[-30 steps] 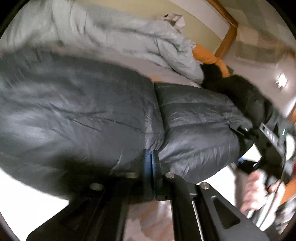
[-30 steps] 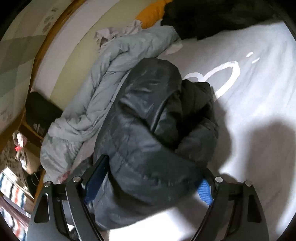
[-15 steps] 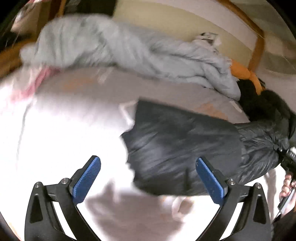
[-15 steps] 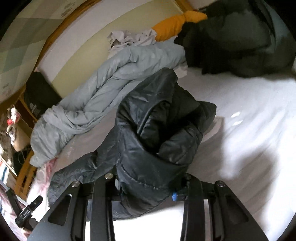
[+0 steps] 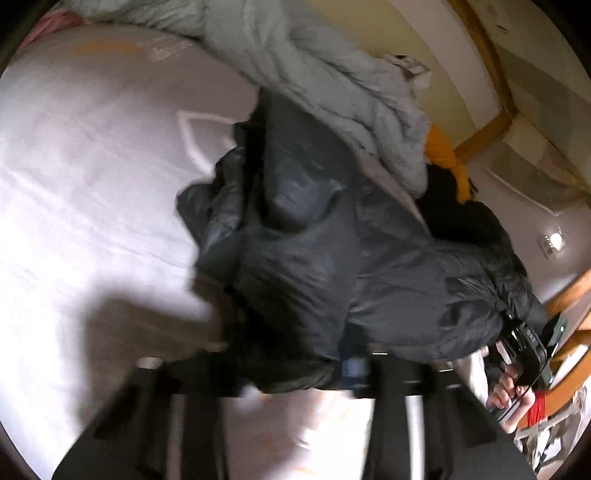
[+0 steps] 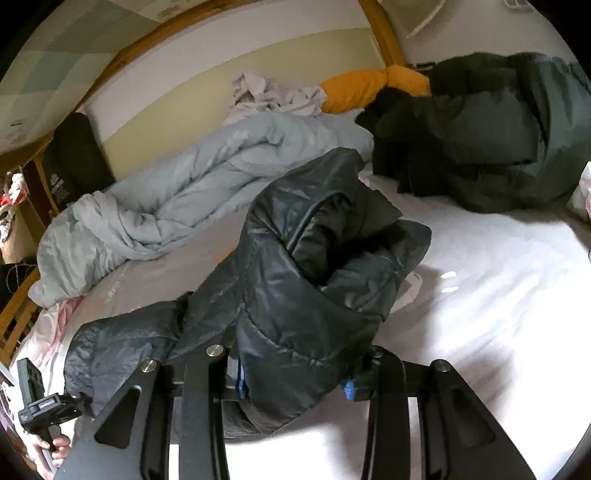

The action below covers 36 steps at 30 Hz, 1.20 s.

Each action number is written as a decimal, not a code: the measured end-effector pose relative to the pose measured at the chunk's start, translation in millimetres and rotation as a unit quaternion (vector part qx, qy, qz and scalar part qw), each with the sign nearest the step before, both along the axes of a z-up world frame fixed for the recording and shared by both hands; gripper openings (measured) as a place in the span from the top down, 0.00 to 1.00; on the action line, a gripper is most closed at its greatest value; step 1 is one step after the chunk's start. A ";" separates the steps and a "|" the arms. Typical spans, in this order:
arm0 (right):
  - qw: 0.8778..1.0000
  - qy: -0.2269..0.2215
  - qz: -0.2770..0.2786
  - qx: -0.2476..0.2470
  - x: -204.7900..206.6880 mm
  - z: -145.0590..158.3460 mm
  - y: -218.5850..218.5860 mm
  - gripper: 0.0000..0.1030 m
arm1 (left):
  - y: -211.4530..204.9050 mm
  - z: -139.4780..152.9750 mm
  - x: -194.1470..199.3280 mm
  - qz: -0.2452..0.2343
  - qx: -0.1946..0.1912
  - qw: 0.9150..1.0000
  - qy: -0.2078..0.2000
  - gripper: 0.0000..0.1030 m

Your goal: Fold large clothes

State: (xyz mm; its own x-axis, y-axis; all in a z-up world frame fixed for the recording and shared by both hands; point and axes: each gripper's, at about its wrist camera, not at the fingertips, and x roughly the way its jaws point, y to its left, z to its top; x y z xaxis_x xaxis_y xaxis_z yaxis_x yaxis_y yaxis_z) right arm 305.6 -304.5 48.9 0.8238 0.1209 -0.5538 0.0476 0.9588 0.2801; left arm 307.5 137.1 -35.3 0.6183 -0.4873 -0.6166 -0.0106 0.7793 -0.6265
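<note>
A black puffer jacket lies bunched on the white bed sheet; it also shows in the right wrist view. My left gripper is shut on the jacket's near edge, the view blurred. My right gripper is shut on a thick fold of the jacket's other end and holds it raised off the sheet. The other hand-held gripper shows at the edge of each view.
A pale grey-blue duvet lies crumpled along the wall side. A dark green coat and an orange pillow sit at the bed's far end. A wooden bed frame runs behind them.
My left gripper was open above the sheet half a second ago and has now closed on the jacket's edge. My right gripper has stayed clamped on the jacket and lifted it slightly.
</note>
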 end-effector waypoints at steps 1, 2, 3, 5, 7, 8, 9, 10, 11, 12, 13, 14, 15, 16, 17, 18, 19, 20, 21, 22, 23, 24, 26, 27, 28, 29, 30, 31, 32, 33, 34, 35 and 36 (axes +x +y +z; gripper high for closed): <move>1.000 -0.005 0.002 -0.005 -3.5 5.0 2.4 0.63 | -7.7 7.8 -5.5 -0.011 0.008 1.000 -0.003 0.78; 1.000 -0.009 0.000 -0.020 -8.0 11.7 5.9 0.63 | -10.7 13.1 -12.4 -0.024 0.007 1.000 -0.007 0.78; 0.999 -0.014 -0.002 -0.043 -13.4 19.8 10.3 0.63 | -19.8 18.4 -19.9 -0.041 0.001 0.999 -0.009 0.78; 0.996 -0.032 -0.009 -0.080 -25.0 34.2 15.0 0.63 | -35.6 22.6 -30.7 -0.071 -0.010 0.997 -0.004 0.78; 0.992 -0.050 -0.027 -0.116 -41.3 51.1 15.5 0.63 | -50.1 20.8 -37.0 -0.094 -0.021 0.995 0.004 0.77; 0.990 -0.054 -0.033 -0.125 -45.1 56.4 16.3 0.63 | -57.1 18.8 -36.4 -0.102 -0.021 0.995 0.006 0.76; 0.987 -0.062 -0.042 -0.139 -52.4 63.7 18.3 0.63 | -62.7 16.4 -36.2 -0.106 -0.012 0.994 0.008 0.72; 0.986 -0.066 -0.043 -0.150 -56.0 68.3 22.2 0.63 | -67.8 14.4 -35.6 -0.107 0.003 0.994 0.011 0.70; 0.984 -0.067 -0.039 -0.162 -58.7 71.8 27.7 0.63 | -71.5 13.4 -34.6 -0.105 0.020 0.994 0.013 0.60; 0.983 -0.068 -0.036 -0.169 -60.0 74.3 33.3 0.63 | -74.0 14.0 -32.8 -0.103 0.040 0.994 0.015 0.46; 0.982 -0.069 -0.031 -0.175 -62.1 76.1 41.5 0.63 | -75.1 16.4 -31.2 -0.103 0.070 0.992 0.018 0.39; 0.981 -0.071 -0.028 -0.180 -63.5 77.4 50.4 0.63 | -75.0 21.7 -31.9 -0.096 0.107 0.990 0.011 0.30; 0.980 -0.073 -0.026 -0.184 -65.0 77.9 57.6 0.63 | -73.6 29.0 -34.0 -0.086 0.137 0.987 -0.006 0.29; 0.979 -0.077 -0.023 -0.189 -67.6 77.5 68.5 0.63 | -68.1 37.7 -36.9 -0.073 0.162 0.984 -0.026 0.29; 0.978 -0.081 -0.019 -0.192 -70.0 77.1 78.7 0.63 | -62.1 44.7 -39.9 -0.060 0.182 0.980 -0.043 0.29; 0.977 -0.085 -0.014 -0.193 -71.8 77.0 89.9 0.63 | -56.0 51.4 -42.0 -0.049 0.196 0.978 -0.058 0.28; 0.977 -0.088 -0.011 -0.194 -73.8 77.6 97.7 0.63 | -48.6 59.1 -44.6 -0.034 0.206 0.975 -0.072 0.28; 0.977 -0.092 -0.005 -0.194 -76.0 77.2 112.0 0.63 | -41.9 62.6 -48.7 -0.022 0.209 0.974 -0.079 0.28; 0.977 -0.094 0.001 -0.193 -77.8 77.3 124.1 0.63 | -33.9 64.0 -50.2 -0.014 0.209 0.974 -0.082 0.28; 0.977 -0.095 0.006 -0.193 -77.6 75.6 137.6 0.63 | -27.9 64.7 -49.9 -0.007 0.206 0.975 -0.081 0.28; 0.976 -0.094 0.012 -0.195 -78.5 74.3 149.1 0.62 | -23.4 64.0 -50.1 -0.001 0.203 0.976 -0.079 0.28; 0.975 -0.093 0.016 -0.200 -79.8 72.3 159.4 0.62 | -22.5 63.8 -47.8 0.007 0.203 0.976 -0.077 0.28; 0.970 -0.087 0.019 -0.227 -84.0 63.6 187.1 0.63 | -16.9 62.8 -45.3 0.022 0.204 0.976 -0.074 0.28; 0.967 -0.083 0.018 -0.241 -85.4 60.1 196.8 0.62 | -14.3 62.3 -44.2 0.024 0.202 0.976 -0.072 0.28; 0.964 -0.081 0.021 -0.251 -88.7 54.3 210.6 0.63 | -14.3 62.3 -44.2 0.023 0.197 0.977 -0.072 0.28; 0.964 -0.081 0.029 -0.253 -92.5 49.7 219.9 0.63 | -13.7 63.8 -42.2 0.021 0.191 0.979 -0.073 0.28; 0.963 -0.081 0.034 -0.255 -95.8 45.7 226.7 0.63 | -13.3 64.3 -42.3 0.016 0.182 0.980 -0.076 0.28; 0.961 -0.084 0.041 -0.259 -101.0 40.9 235.2 0.63 | -11.3 64.2 -43.4 0.010 0.173 0.982 -0.077 0.28; 0.960 -0.087 0.047 -0.261 -106.2 36.9 241.3 0.63 | -11.6 62.7 -42.3 0.001 0.164 0.983 -0.077 0.30; 0.959 -0.091 0.053 -0.262 -111.8 32.9 246.2 0.63 | -12.2 60.7 -41.3 -0.012 0.157 0.985 -0.075 0.39; 0.958 -0.094 0.059 -0.263 -117.2 29.7 250.4 0.63 | -15.7 56.5 -34.4 -0.024 0.156 0.985 -0.067 0.46; 0.957 -0.098 0.069 -0.265 -123.2 25.9 254.7 0.63 | -17.7 51.6 -28.5 -0.027 0.160 0.985 -0.059 0.62; 0.954 -0.102 0.081 -0.269 -128.6 21.4 258.8 0.63 | -18.9 44.4 -21.0 -0.026 0.161 0.985 -0.051 0.80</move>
